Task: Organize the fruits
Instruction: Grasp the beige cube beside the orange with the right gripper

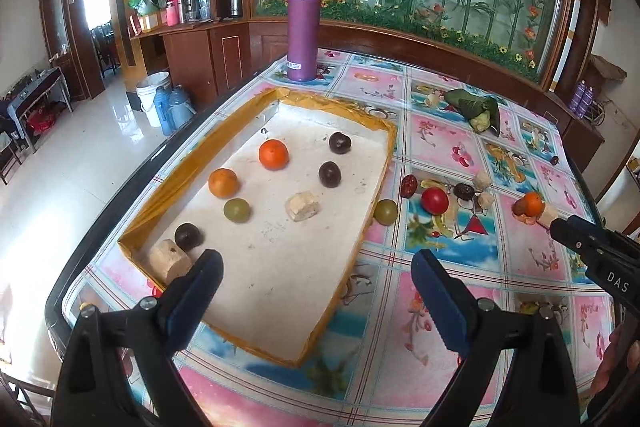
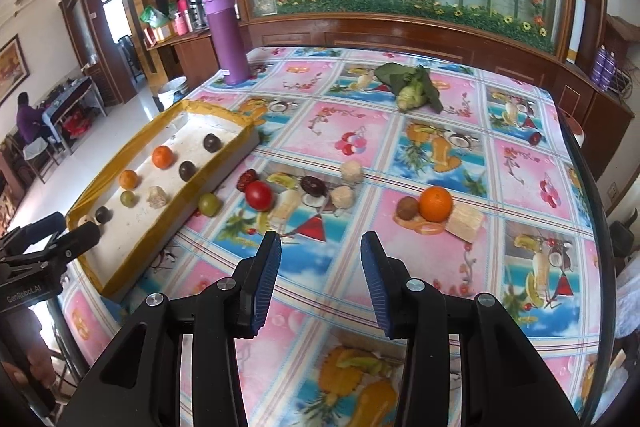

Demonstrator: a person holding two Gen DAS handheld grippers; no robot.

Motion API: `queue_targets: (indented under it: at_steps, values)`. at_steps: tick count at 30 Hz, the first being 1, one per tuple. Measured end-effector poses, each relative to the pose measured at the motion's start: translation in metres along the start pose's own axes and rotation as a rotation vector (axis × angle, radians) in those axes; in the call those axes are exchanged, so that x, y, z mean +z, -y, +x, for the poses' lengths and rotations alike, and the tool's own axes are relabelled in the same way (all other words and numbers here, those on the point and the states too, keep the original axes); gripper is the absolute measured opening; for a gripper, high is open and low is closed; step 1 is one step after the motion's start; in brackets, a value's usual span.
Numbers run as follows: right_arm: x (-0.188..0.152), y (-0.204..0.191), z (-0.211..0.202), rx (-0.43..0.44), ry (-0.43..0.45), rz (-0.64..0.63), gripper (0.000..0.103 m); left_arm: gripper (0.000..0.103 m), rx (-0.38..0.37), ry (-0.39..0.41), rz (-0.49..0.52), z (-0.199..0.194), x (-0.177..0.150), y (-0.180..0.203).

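Observation:
A white tray with a yellow taped rim [image 1: 384, 131] [image 2: 224, 163] lies on the table's left side. It holds two oranges [image 1: 273, 154], dark plums [image 1: 330, 174], a green fruit [image 1: 237, 210] and pale chunks [image 1: 302, 205]. On the table lie a red tomato [image 2: 258, 195], a green fruit [image 2: 209, 204], dark fruits [image 2: 313, 185], an orange [image 2: 435, 203] with a brown fruit [image 2: 407, 207] and pale chunks [image 2: 464, 221]. My left gripper [image 1: 316, 267] is open and empty over the tray's near end. My right gripper [image 2: 320, 251] is open and empty above the table, short of the loose fruit.
A purple flask [image 1: 303, 29] stands at the table's far left. A leafy green vegetable [image 2: 414, 89] lies at the back. The table has a dark rim [image 2: 592, 227], with floor below on the left. A wooden cabinet with glass stands behind.

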State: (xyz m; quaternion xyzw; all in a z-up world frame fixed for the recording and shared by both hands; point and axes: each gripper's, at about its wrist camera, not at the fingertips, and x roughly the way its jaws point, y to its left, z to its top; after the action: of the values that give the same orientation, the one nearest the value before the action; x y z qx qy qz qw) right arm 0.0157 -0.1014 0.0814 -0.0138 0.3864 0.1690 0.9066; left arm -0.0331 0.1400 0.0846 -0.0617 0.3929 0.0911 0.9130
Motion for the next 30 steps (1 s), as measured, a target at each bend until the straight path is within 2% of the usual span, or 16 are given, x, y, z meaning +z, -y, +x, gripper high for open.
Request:
queue_targets:
  at_steps: [5, 6, 8, 15, 21, 25, 30]
  values:
    - [-0.008, 0.022, 0.004, -0.016, -0.014, 0.026, 0.044, 0.096, 0.071, -0.013, 0.099, 0.007, 0.005, 0.019]
    - [-0.009, 0.028, 0.007, -0.016, -0.022, 0.032, 0.047, 0.096, 0.078, -0.019, 0.121, 0.010, 0.006, 0.025]
    - [-0.010, 0.035, 0.010, -0.022, -0.022, 0.040, 0.048, 0.096, 0.077, -0.038, 0.159, 0.014, 0.008, 0.035]
    - [0.001, 0.077, 0.028, -0.064, -0.031, 0.090, 0.048, 0.097, 0.004, -0.059, 0.223, 0.025, 0.013, 0.063]
    - [0.014, 0.092, 0.062, -0.097, -0.082, 0.031, 0.048, 0.097, -0.046, -0.102, 0.254, 0.038, 0.013, 0.080]
    - [0.010, 0.106, 0.060, -0.056, -0.069, 0.026, 0.048, 0.097, -0.065, -0.109, 0.268, 0.043, 0.011, 0.083]
    - [0.014, 0.112, 0.060, -0.092, -0.070, -0.021, 0.048, 0.097, -0.095, -0.165, 0.266, 0.057, 0.008, 0.091]
